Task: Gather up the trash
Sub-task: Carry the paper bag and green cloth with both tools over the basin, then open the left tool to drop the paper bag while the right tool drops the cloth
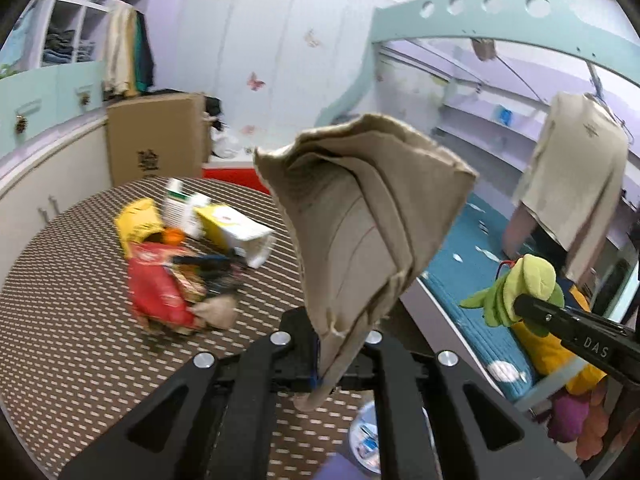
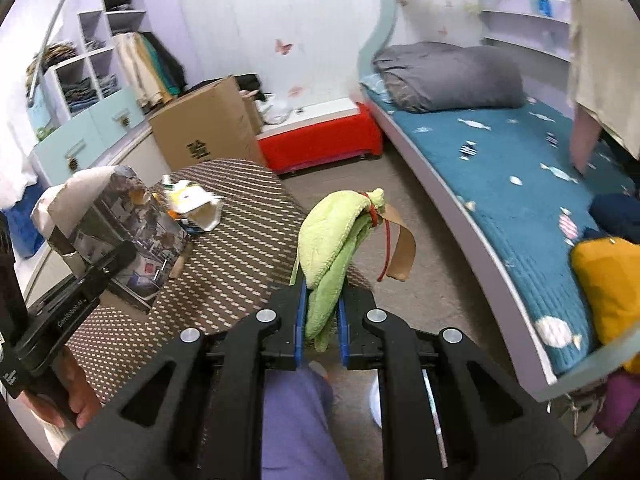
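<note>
My left gripper (image 1: 325, 362) is shut on the lower edge of a folded brown paper bag (image 1: 360, 216), which stands up in front of the camera. The right wrist view shows the bag's printed side (image 2: 116, 216) at the left, above the left gripper's body (image 2: 76, 300) and the hand holding it. My right gripper (image 2: 322, 316) is shut on a green fluffy cloth (image 2: 332, 240) with a red string and a brown tag. It holds the cloth (image 1: 516, 292) beyond the table's right edge. A trash pile lies on the round patterned table (image 1: 80, 340): a red packet (image 1: 158, 288), a yellow packet (image 1: 138, 220) and a white-yellow carton (image 1: 236, 232).
A cardboard box (image 2: 204, 128) and a red bench (image 2: 320, 140) stand behind the table. A bed with a blue mattress (image 2: 520, 184), a grey duvet (image 2: 448, 72) and a yellow cushion (image 2: 608, 280) runs along the right. A garment (image 1: 576, 176) hangs over it. A leg in purple (image 2: 296, 420) is below.
</note>
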Tool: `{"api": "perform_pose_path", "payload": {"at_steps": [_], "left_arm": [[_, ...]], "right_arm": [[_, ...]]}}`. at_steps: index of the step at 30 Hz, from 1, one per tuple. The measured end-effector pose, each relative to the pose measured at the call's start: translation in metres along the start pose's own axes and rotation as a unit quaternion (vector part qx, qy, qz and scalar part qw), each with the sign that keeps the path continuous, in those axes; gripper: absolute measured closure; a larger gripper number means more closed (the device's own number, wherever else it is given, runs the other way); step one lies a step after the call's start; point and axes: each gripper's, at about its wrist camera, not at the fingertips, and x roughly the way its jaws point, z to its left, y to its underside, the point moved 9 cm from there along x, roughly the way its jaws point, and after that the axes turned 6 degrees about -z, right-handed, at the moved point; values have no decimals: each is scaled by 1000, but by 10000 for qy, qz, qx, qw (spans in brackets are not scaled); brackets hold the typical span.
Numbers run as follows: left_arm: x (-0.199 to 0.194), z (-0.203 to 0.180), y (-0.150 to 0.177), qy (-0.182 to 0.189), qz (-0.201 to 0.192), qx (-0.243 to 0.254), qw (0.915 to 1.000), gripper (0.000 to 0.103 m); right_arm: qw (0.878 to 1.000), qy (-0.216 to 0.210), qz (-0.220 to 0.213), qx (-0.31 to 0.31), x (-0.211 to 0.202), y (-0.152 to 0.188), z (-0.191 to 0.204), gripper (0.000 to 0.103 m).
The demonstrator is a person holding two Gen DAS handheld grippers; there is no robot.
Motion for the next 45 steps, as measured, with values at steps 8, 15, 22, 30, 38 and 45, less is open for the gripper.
{"api": "perform_pose_path", "payload": {"at_steps": [8, 15, 22, 30, 38, 45], "left_arm": [[27, -63, 40, 545, 524, 269, 9968, 97], [54, -109, 93, 1014, 1208, 595, 9857, 97], [85, -136, 159, 1146, 2061, 871, 9679, 97], [118, -159, 227, 1161, 2861, 1264, 9427, 93], [126, -188, 225, 1195, 2581, 1884, 9400, 42], [132, -162, 224, 935, 2676, 1775, 9424, 42]], "right_arm": [[9979, 483, 126, 409, -21, 30, -59, 90], [9918, 836, 463, 845, -22, 73, -102, 90], [9815, 1018, 1071, 1213, -7, 128, -131, 90], [9626, 1282, 1843, 1519, 19, 194, -155, 90], [9505, 1530, 2018, 1801, 23, 214, -175, 90], [9509, 1475, 2130, 1690, 42, 211, -168, 90]]}}
